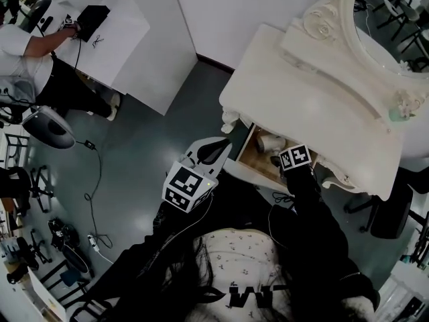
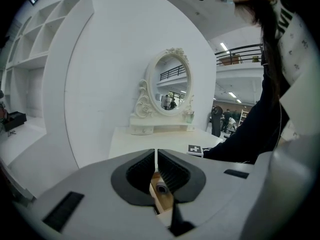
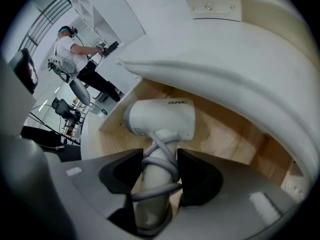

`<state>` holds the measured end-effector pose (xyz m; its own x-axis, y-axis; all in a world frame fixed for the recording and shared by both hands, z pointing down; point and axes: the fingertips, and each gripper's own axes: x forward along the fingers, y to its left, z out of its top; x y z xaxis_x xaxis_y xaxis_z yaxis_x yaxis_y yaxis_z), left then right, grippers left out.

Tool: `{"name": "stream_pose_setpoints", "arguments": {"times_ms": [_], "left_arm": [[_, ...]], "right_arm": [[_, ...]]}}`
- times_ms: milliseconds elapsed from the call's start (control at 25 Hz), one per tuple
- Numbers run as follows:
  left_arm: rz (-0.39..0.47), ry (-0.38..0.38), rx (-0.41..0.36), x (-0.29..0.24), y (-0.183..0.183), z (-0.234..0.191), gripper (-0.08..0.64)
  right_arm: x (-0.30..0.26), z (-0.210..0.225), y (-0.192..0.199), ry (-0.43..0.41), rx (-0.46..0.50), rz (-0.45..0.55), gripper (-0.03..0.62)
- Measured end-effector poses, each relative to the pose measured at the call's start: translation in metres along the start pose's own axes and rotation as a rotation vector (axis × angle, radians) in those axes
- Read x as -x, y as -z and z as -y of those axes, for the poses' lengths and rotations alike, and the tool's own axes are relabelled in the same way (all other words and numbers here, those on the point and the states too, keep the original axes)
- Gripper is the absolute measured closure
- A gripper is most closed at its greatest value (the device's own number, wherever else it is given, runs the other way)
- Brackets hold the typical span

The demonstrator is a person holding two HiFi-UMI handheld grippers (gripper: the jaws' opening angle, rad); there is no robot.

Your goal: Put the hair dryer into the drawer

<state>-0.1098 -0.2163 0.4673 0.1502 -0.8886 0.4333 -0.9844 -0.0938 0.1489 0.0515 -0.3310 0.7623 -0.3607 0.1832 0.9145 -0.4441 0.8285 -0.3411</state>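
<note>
The white hair dryer [image 3: 160, 116] has its cord wound round the handle. My right gripper [image 3: 160, 155] is shut on that handle and holds the dryer's body low inside the open wooden drawer [image 3: 227, 134]. In the head view the dryer [image 1: 271, 141] lies in the drawer [image 1: 249, 154] under the front edge of the white dressing table [image 1: 301, 86], with my right gripper [image 1: 280, 155] beside it. My left gripper [image 1: 216, 149] hovers left of the drawer, outside it. Its jaws [image 2: 156, 156] are shut on nothing, and the dryer's nozzle [image 2: 161, 187] shows below them.
An oval mirror [image 1: 389, 19] in a carved frame stands at the back of the dressing table. A black stool [image 1: 392, 213] is at its right end. At the far left a person [image 1: 30, 52] works at a white desk, with an office chair [image 1: 47, 127] and floor cables [image 1: 94, 180] nearby.
</note>
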Motion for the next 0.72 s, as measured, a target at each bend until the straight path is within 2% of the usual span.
{"name": "stream_pose_setpoints", "arguments": {"times_ms": [320, 720], "left_arm": [[-0.007, -0.045, 0.016, 0.009, 0.003, -0.010, 0.558], [-0.029, -0.066, 0.016, 0.014, 0.005, -0.021, 0.558]], "right_arm": [[-0.011, 0.011, -0.008, 0.073, 0.086, 0.008, 0.368], [-0.031, 0.016, 0.006, 0.122, 0.108, -0.030, 0.364]]}}
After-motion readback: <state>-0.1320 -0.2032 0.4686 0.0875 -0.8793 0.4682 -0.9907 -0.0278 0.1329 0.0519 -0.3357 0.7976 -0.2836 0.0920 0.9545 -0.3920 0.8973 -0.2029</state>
